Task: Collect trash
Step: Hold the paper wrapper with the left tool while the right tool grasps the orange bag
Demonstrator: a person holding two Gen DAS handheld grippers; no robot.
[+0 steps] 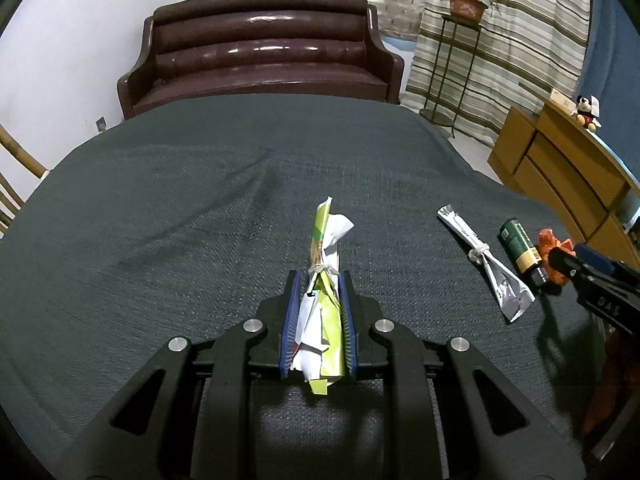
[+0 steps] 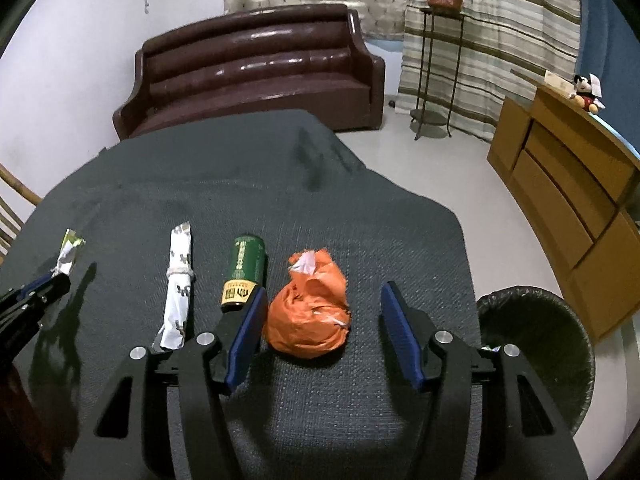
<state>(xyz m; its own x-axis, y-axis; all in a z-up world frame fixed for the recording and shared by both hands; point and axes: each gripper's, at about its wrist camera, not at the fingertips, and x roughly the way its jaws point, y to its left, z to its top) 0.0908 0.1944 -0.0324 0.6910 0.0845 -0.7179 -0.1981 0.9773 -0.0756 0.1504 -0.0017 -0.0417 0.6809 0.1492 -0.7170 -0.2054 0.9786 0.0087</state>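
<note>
Right wrist view shows us the right gripper (image 2: 324, 320) with fingers wide apart around the orange bag (image 2: 308, 312), left of the bin (image 2: 536, 344), while our left gripper (image 1: 318, 312) squeezes a green wrapper (image 1: 324, 280).

Dim indoor light, strongest from the backlit curtain (image 1: 500, 40) at twelve to one o'clock. Glare streaks along the glossy sofa (image 2: 256, 68) back. Soft shadows on the dark surface (image 1: 180, 200). Heavy fisheye bending, black vignette at corners.
</note>
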